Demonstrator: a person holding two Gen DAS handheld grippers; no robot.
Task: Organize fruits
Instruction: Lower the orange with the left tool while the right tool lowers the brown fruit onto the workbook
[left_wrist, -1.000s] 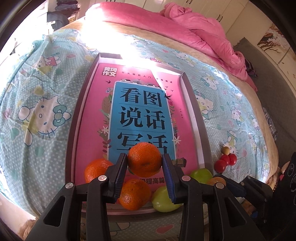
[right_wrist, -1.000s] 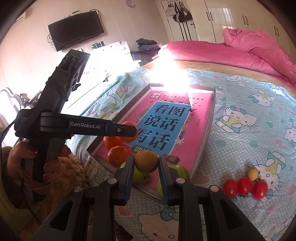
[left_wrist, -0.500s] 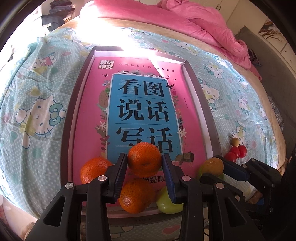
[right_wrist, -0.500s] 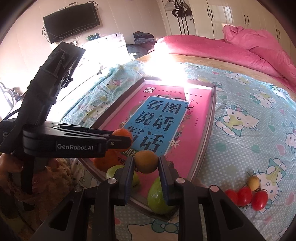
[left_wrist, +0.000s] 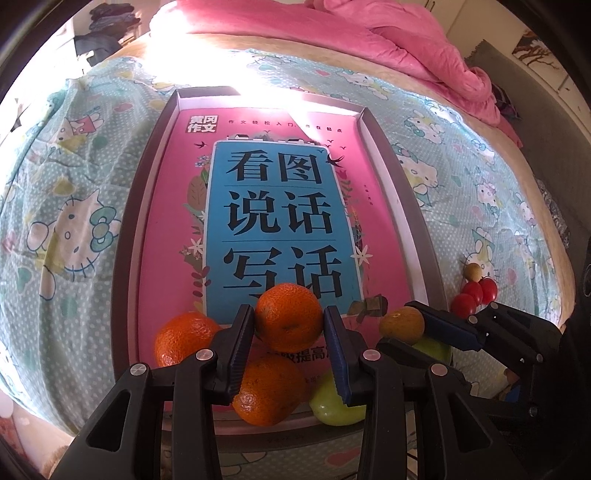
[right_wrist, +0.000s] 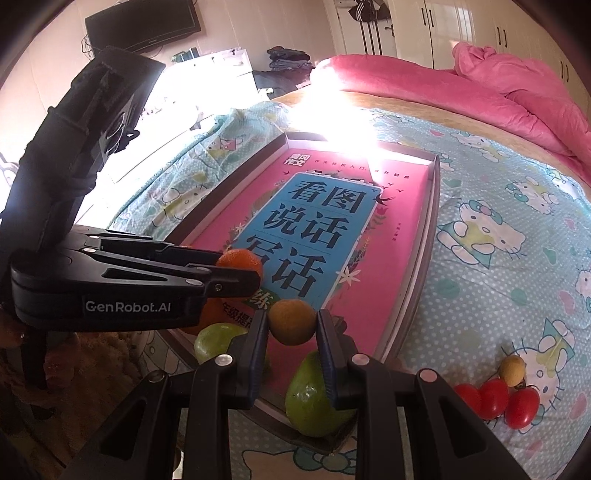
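Over the near end of the shallow grey tray (left_wrist: 413, 206): left tongs (left_wrist: 289, 325) clamping a round orange mandarin (left_wrist: 289, 316), right tongs (right_wrist: 291, 325) gripping a small dull-orange fruit (right_wrist: 291, 321). Placing step; next, lowering beside like fruit, then releasing.

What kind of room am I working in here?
Most likely a home bedroom: a bed with a cartoon-cat sheet and a pink duvet, white wardrobe doors, and a wall-mounted TV.
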